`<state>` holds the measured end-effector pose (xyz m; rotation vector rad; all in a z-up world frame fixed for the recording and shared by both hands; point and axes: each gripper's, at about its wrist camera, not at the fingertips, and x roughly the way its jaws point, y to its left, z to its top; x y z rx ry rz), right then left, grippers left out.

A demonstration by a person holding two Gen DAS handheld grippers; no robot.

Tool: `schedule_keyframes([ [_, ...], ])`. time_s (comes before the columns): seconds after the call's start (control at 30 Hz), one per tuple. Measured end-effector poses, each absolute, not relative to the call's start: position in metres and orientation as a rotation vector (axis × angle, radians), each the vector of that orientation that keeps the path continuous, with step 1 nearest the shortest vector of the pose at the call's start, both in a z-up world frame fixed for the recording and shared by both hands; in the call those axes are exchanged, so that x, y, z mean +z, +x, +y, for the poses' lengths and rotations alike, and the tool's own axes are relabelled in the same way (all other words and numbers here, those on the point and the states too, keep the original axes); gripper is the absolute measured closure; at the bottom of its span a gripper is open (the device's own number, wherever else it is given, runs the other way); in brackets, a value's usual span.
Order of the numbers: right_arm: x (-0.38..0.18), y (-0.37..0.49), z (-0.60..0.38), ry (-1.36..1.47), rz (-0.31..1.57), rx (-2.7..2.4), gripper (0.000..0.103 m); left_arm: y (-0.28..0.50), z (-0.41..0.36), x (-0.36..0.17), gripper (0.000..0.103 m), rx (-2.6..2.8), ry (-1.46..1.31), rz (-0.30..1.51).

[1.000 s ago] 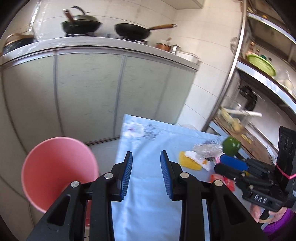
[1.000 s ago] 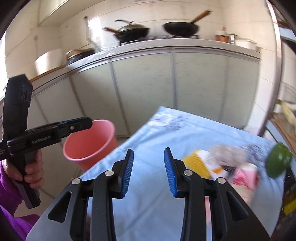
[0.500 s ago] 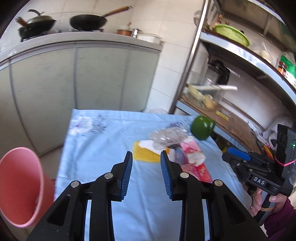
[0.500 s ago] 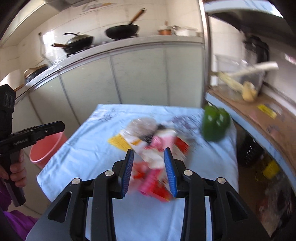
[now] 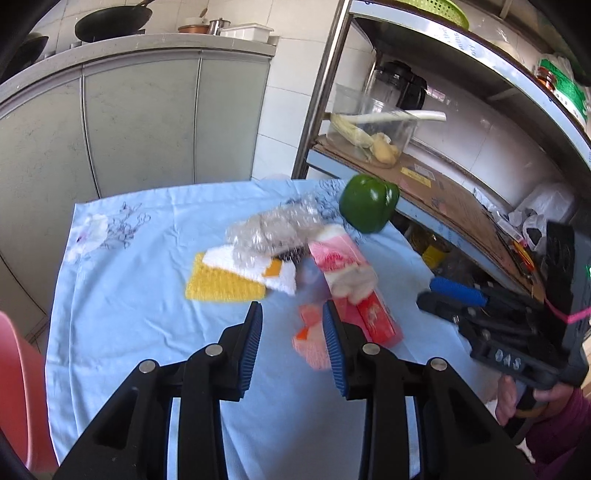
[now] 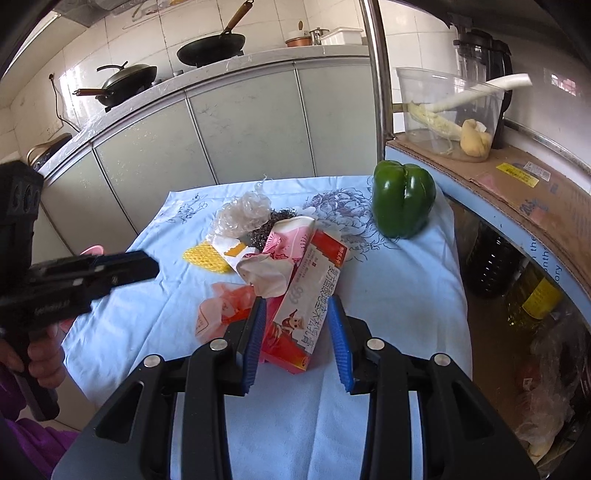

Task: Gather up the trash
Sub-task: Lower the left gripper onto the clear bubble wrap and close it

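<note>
Trash [image 6: 273, 254] lay heaped on the desk [image 6: 388, 295]: crumpled wrappers, a red-and-white carton. Left hand-held gripper [image 5: 291, 347] was opening, empty; right hand-held gripper [image 6: 295, 339] hung released.

Both wrist views angle down, close; sharing the trash pile [image 5: 295, 254] and pepper [image 6: 403, 199].

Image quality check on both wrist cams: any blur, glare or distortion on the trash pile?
Left wrist: motion blur smears the trash pile, box print unreadable; left gripper stays sharp, jaws opening with nothing between them. Right wrist: sharp, print on the red box is legible; right gripper crisp. Both views: strong fisheye bending of the counter edge, dark corners; daylight glare on the wall tiles.
</note>
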<state>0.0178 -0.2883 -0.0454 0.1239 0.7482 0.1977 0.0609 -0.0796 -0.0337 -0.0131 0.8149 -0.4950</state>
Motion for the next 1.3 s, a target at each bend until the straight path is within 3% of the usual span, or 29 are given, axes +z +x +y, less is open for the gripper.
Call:
schedule_keyframes([
  [0.07,-0.047,0.020,-0.289,0.129,0.752,0.196,0.068,0.075,-0.082,-0.028,0.069,-0.489,-0.027,0.807],
  [0.27,-0.053,0.026,-0.294,0.152,0.765,0.183,0.068,0.114,-0.101,-0.017,0.054,-0.504,-0.058,0.783],
  [0.7,-0.058,0.038,-0.296,0.175,0.783,0.173,0.068,0.151,-0.136,-0.053,0.054,-0.372,0.120,0.777],
  [0.87,-0.057,0.046,-0.291,0.175,0.788,0.195,0.068,0.142,-0.108,-0.064,0.052,-0.329,0.073,0.794],
  [1.1,-0.051,0.054,-0.271,0.171,0.782,0.267,0.068,0.130,-0.069,-0.078,0.059,-0.267,-0.026,0.839],
  [1.3,-0.045,0.061,-0.255,0.172,0.776,0.321,0.068,0.131,-0.057,-0.058,0.058,-0.337,-0.159,0.816],
])
